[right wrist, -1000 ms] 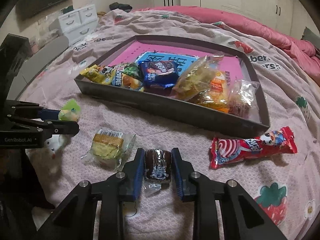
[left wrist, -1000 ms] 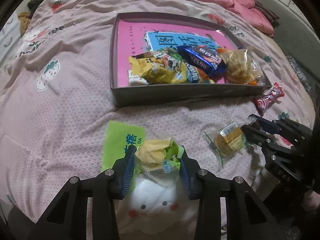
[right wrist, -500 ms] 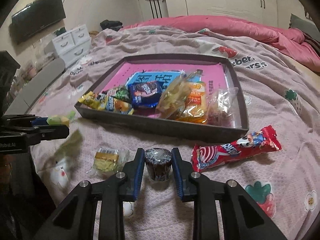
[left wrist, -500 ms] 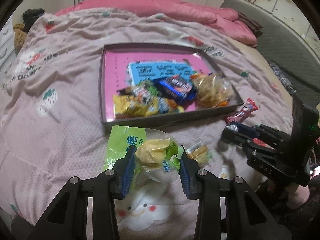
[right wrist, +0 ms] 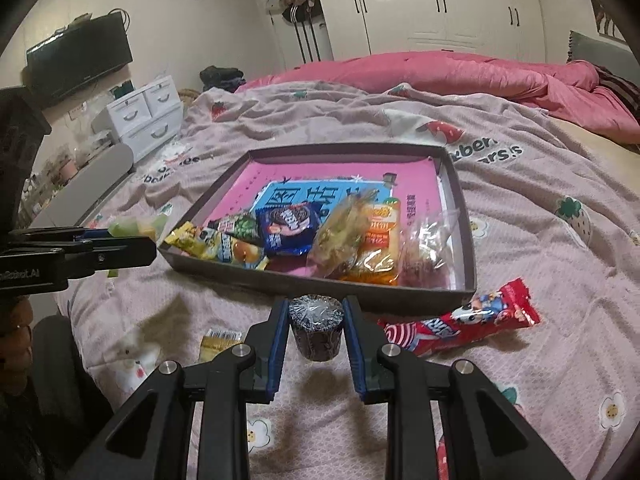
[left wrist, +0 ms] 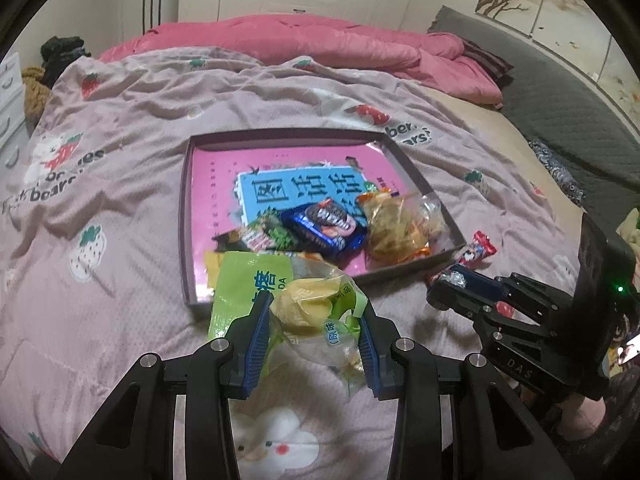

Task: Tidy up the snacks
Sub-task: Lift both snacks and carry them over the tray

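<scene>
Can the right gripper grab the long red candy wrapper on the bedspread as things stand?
Probably not yet. The right gripper is shut on a dark foil-wrapped cupcake, so its jaws are occupied. The long red candy wrapper itself lies unobstructed beside the shallow grey box.

- One tray (right wrist: pixel 467 248) on the bed, and one pink book (left wrist: pixel 216 184) lying in it.
- Snack packets in the tray: about six, though the pile overlaps, so that's not exact.
- One blue cookie pack (right wrist: pixel 289 227) among them.
- One red candy pack (right wrist: pixel 460 326) on the quilt.
- One small cake packet (right wrist: pixel 218 342) on the quilt.
- Two grippers: left gripper (left wrist: pixel 314 326) with one green packet (left wrist: pixel 316 308), right gripper (right wrist: pixel 316 330) with one dark cupcake (right wrist: pixel 317 328).
</scene>
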Available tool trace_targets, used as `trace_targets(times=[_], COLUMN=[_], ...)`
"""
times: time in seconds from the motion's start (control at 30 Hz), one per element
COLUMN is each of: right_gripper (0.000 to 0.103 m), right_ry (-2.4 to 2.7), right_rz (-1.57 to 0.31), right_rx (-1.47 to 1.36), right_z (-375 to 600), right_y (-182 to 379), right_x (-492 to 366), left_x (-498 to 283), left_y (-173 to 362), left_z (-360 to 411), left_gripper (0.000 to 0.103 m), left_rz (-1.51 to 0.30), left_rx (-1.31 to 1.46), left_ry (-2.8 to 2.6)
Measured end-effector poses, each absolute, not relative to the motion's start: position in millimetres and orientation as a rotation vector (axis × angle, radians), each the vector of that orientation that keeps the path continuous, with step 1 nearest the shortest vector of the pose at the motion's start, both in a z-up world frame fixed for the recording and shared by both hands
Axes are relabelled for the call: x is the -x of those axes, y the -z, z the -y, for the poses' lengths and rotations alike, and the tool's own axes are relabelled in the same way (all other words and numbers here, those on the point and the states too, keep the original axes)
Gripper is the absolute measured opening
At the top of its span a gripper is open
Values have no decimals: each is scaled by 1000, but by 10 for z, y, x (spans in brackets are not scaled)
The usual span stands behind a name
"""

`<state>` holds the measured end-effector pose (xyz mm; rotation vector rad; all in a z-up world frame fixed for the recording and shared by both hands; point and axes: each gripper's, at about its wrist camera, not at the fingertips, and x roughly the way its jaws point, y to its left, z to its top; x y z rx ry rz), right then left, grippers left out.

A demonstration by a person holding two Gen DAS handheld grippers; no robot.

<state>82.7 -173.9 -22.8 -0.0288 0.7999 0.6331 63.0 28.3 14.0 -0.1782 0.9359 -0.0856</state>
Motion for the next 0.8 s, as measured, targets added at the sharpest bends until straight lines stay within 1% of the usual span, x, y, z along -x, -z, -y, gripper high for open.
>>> trace_targets(times=[0.8], right_gripper=[28], right_ry=[-547], right_rz=[-710], right_rx=[-42], right_z=[1955], right_y=[44], right_x=[-1133], left_x=[-1012], left_y=[-93], left_z=[-61], left_gripper=[41], left_rz=[-924], left_rx=[165], left_ry=[105])
